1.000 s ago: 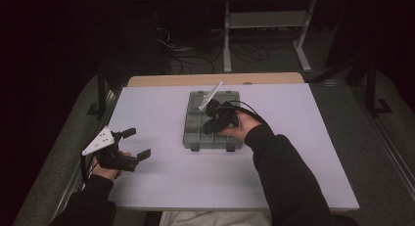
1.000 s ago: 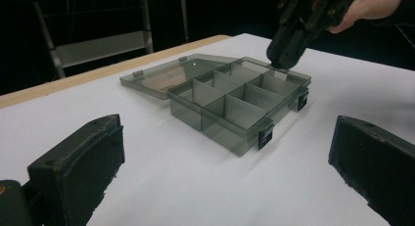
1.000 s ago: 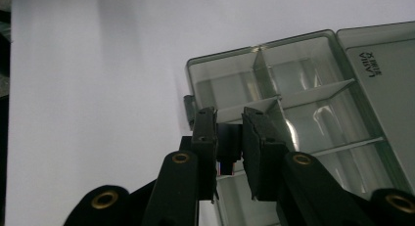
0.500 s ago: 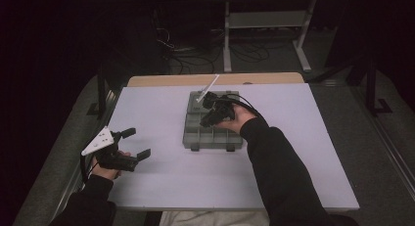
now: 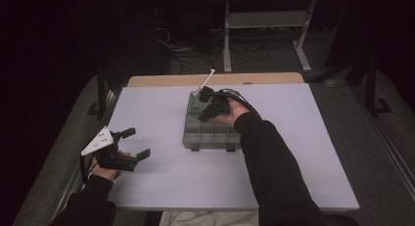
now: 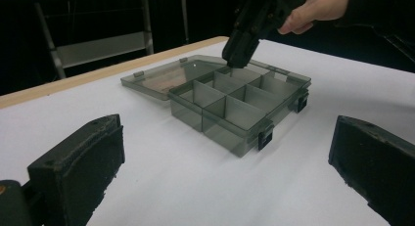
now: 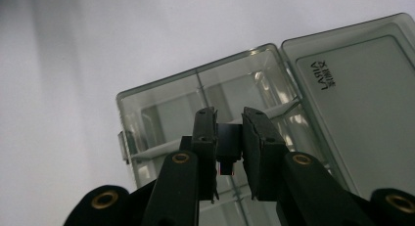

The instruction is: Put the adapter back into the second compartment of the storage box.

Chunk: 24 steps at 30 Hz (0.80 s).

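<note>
A: While the right gripper point(image 7: 229, 138) hangs over the box point(image 7: 205, 133), its jaws are nearly together and pinch a small dark part point(image 7: 228, 150) between the pads. What is the part?

B: Too small and dark to name. It is blocky, with a hint of red at its lower edge, and it sits square between the jaws, above the compartments.

A: And the box itself?

B: A smoky clear organiser point(image 5: 211, 130) near the middle of the white table point(image 5: 161, 187), its lid point(image 6: 166, 77) flung fully back and lying flat behind it. In the left gripper view, every compartment that can be seen looks empty.

A: Where is the right gripper from above?

B: In the high view it point(image 5: 208, 108) is tipped down over the far half of the box, the hand point(image 5: 234, 111) behind it. The left gripper view puts its tip point(image 6: 240, 52) just above a rear compartment; whether it touches a divider, I cannot tell.

A: The left gripper?

B: Wide apart and holding nothing point(image 5: 133, 144), parked near the table's left edge, well apart from the box.

A: So how far along?

B: By my reading, early. The lid is open and the part is carried to the box but not yet let go. Lowering it into a compartment, releasing, and likely shutting the lid remain.
</note>
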Available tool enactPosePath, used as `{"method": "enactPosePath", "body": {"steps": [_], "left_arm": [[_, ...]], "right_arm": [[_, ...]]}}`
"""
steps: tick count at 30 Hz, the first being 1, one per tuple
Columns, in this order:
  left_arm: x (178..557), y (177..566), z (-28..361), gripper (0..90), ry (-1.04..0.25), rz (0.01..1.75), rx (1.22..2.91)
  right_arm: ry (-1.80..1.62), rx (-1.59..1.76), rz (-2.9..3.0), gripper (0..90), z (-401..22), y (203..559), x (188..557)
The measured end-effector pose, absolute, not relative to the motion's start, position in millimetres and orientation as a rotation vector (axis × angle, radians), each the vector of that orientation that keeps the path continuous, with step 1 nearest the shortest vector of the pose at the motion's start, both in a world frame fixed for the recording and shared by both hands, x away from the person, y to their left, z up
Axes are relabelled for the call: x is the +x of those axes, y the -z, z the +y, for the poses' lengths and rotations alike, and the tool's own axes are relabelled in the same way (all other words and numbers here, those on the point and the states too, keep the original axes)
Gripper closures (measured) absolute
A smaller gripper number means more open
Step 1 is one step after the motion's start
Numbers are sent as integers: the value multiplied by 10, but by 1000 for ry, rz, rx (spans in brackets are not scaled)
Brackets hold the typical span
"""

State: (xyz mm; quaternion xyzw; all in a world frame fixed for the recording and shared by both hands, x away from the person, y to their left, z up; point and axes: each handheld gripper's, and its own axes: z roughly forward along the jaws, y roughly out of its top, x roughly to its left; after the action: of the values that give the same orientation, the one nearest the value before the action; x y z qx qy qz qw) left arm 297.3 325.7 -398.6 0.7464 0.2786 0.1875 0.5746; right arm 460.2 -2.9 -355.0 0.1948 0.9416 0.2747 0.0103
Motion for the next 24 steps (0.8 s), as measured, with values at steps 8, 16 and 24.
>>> {"method": "enactPosePath", "body": {"steps": [8,16,24], "left_arm": [[2969,3985,3259,0,-438,653,1747],[2971,3987,3260,0,-438,653,1747],[2969,3986,3260,0,-438,650,1747]], "right_arm": [[-850,646,2935,755,1,3594,4708],[-831,699,2938,755,-44,3696,4818],[-766,732,2960,751,-34,3820,4876]]}}
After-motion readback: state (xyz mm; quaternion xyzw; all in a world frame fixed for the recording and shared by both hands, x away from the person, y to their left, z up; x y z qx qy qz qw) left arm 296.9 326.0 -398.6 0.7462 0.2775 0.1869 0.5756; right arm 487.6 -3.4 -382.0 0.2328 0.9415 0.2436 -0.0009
